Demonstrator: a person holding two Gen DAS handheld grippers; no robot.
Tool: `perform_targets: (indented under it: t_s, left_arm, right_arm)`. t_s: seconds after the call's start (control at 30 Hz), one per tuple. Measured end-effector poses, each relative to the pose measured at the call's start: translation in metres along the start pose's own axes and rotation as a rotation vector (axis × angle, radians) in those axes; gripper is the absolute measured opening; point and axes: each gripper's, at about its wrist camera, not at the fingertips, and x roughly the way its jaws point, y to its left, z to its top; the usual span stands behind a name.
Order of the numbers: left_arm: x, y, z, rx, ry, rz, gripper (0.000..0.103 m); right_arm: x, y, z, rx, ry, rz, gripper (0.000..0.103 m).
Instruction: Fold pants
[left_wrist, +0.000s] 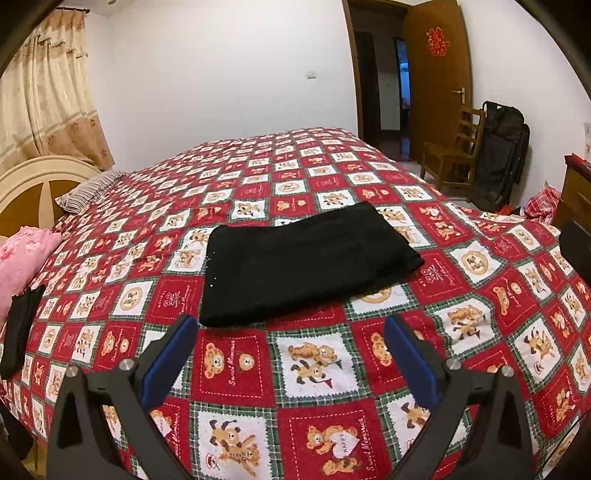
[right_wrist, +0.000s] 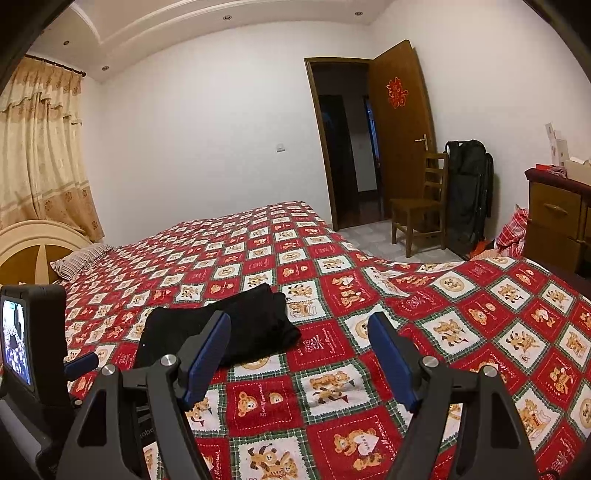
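The left tool (left_wrist: 291, 332) has its 2 blue pads spread wide with nothing between them; the right tool (right_wrist: 299, 339) is spread the same way, also empty. The black pants (left_wrist: 303, 262) are folded into a flat, thick rectangle. They lie on the bed (left_wrist: 480, 325) just beyond the left tool's tips, and ahead and left of the right tool. A red checked bear-print cover dresses the bed. Beyond stand a wooden chair (right_wrist: 421, 210) and an open door (right_wrist: 402, 129).
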Motion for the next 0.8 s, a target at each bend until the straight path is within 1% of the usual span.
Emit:
perform_targets:
  t_s: [0.7, 0.8]
  left_arm:
    - [-0.0002, 0.0007, 0.0001, 0.003, -0.004, 0.002, 0.103]
    - [-0.0012, 0.0016, 0.0009, -0.002, -0.018, -0.001, 0.103]
  right_arm:
    - [0.0015, -0.0002, -0.0012, 0.001, -0.002, -0.002, 0.078]
    - [0.0011, -0.001, -0.0014, 0.005, -0.007, -0.003, 0.078]
